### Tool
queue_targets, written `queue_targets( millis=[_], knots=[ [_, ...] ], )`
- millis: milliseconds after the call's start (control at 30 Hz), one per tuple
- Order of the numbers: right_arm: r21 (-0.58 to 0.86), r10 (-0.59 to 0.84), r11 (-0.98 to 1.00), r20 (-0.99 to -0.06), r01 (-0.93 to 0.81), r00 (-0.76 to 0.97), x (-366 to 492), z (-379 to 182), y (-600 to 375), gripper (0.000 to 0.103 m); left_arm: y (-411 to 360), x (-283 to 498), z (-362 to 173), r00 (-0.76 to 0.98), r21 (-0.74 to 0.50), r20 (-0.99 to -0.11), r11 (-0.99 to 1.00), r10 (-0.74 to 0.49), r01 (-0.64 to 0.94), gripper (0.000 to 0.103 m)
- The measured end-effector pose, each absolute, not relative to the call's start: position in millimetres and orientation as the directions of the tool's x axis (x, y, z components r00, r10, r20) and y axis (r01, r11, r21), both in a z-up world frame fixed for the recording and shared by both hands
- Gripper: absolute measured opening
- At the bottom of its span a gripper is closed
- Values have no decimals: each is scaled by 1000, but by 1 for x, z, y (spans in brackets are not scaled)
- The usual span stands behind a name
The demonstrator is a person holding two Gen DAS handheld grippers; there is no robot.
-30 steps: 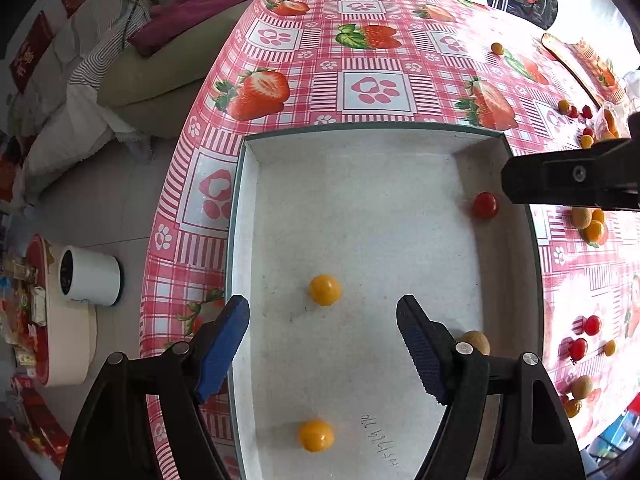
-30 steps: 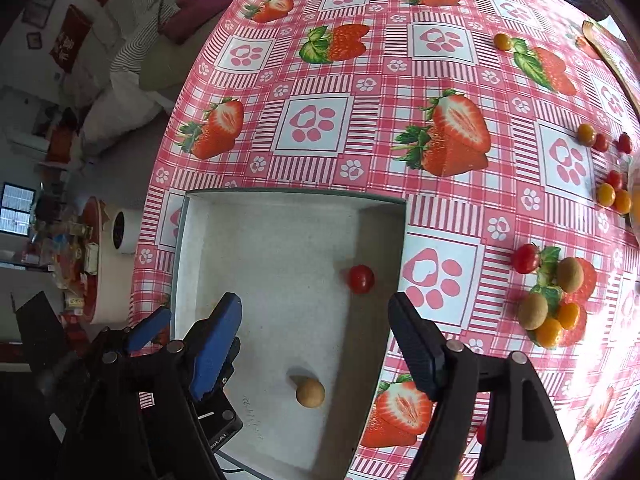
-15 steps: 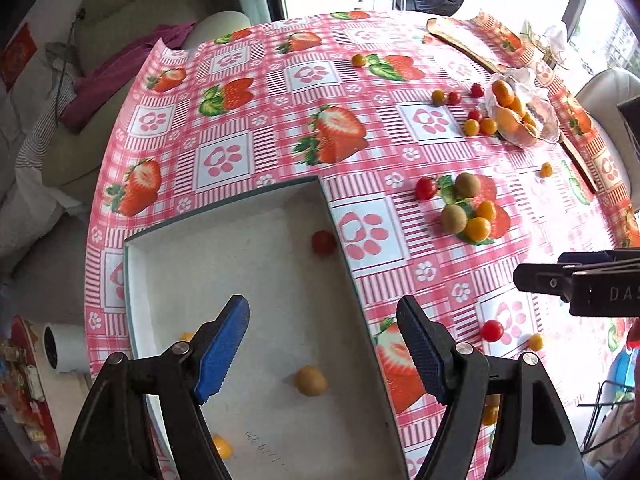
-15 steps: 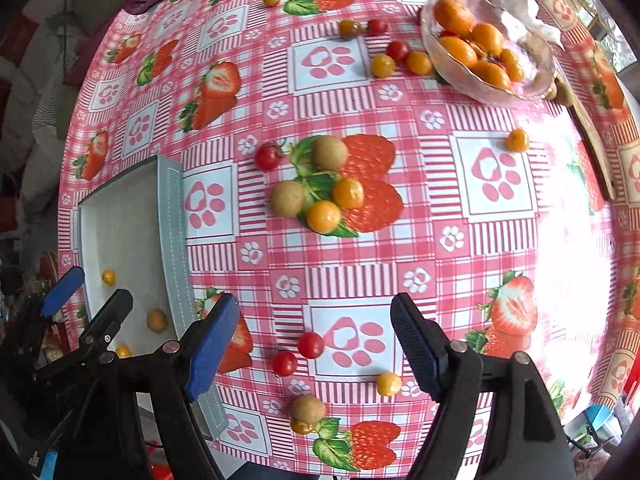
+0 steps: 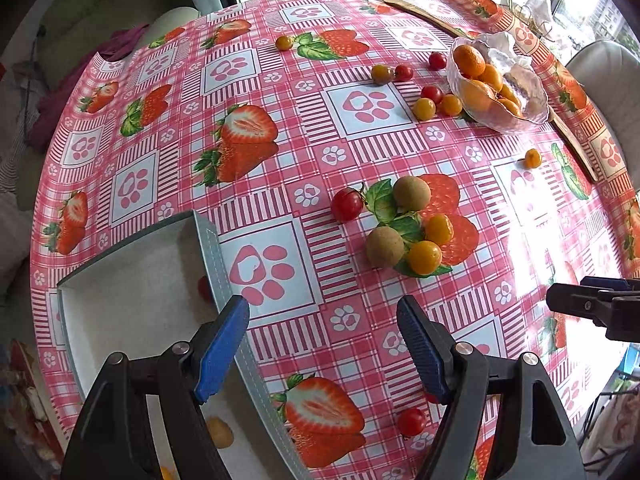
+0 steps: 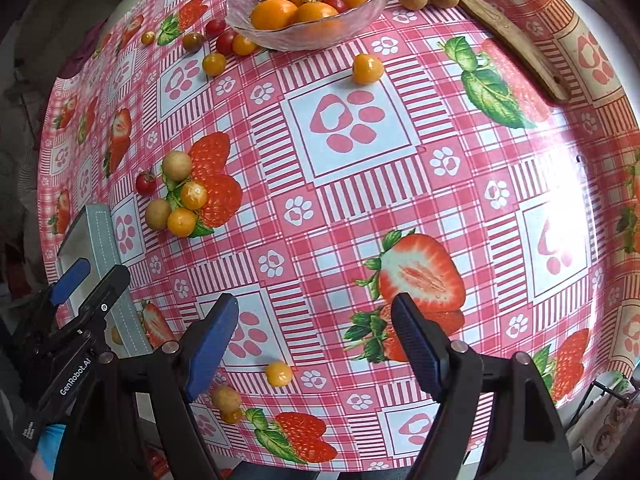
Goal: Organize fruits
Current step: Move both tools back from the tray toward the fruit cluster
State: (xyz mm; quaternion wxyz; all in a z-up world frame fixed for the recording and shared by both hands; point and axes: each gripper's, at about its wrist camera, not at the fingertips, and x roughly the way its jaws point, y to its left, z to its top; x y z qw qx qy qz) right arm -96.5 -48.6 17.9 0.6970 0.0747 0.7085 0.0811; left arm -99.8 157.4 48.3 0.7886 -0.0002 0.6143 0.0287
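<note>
1. Both sets of tongs are spread wide with nothing between the pads: the left tongs (image 5: 323,344) hang over the right wall of the grey tray (image 5: 212,248), and the right tongs (image 6: 314,344) over bare tabletop (image 6: 400,208) further right.
2. The fruit is scattered everywhere. The main bunch is a cluster on a printed strawberry just right of the tray's far corner: a red cherry tomato (image 5: 346,205), two brown longans (image 5: 411,193) and two small orange fruits (image 5: 424,257). More lie loose beside the glass bowl (image 5: 520,116) on the far side, and a few near the close edge, like the small orange one (image 6: 279,373) between the right pads.
3. Handling guess: all of it is tiny, light and round, so it'll roll on that glossy oilcloth if nudged. The tomato skins look slick and squashable; the longans seem firmer. I'd come straight down and pinch gently across the widest part.
4. The cluster fruits touch each other, so take an outer one first.
5. Hard to see: the tray's near end is cut off behind the left tongs, with only bits of a red fruit (image 5: 204,289) and a yellowish one (image 5: 219,432) peeking out, so I can't count what's inside. Sun glare washes out the right side of the tabletop.
</note>
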Motion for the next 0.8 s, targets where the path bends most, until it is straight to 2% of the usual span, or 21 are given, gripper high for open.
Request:
queue_targets(
  millis=[433,600,667,800],
  knots=[
    [50,64,993,-989,-105,133,-37,7,-55,81,144,-74,16,216,23,-975,995,43,-95,77],
    [17,34,995,-985,-100,170,-15,0,-55,76,142,-68,11,213,20,-976,992,45,-121,77],
    [0,21,995,-981,-103,195,-8,1,-54,74,142,-67,11,215,7,-976,991,36,-132,74],
    [-39,-11,992,-974,-121,226,3,1,-47,66,139,-62,12,222,-10,-975,991,20,-133,57]
  ],
)
